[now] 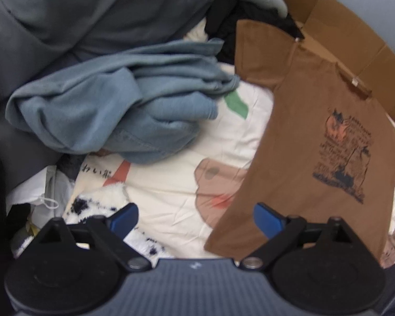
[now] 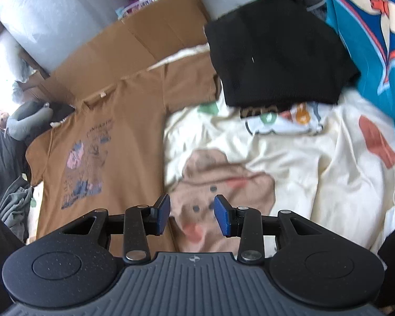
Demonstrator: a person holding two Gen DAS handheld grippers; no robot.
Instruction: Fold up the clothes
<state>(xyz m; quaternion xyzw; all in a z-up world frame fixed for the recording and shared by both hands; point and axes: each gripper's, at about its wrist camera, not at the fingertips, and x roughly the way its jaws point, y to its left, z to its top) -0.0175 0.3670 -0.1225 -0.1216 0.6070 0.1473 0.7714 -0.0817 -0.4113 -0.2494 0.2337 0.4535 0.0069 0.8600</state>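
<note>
- Left gripper [image 1: 196, 217] is hanging wide apart, grasping nothing, above the cream blanket [image 1: 168, 184].
- Brown T-shirt [image 1: 310, 142] is lying flat, passing beneath its right finger [image 1: 267, 220].
- Right gripper [image 2: 192, 214] is gaping partly, empty; the shirt [image 2: 110, 144] is lying left of its fingers.

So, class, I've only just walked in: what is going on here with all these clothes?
A person holding a gripper in each hand is folding laundry on a cream printed blanket. A brown T-shirt lies spread flat, print side up, not yet folded. Both the left gripper and the right gripper are open above the bedding and hold nothing. A blue-grey sweatshirt lies crumpled, and a black garment lies nearby.
</note>
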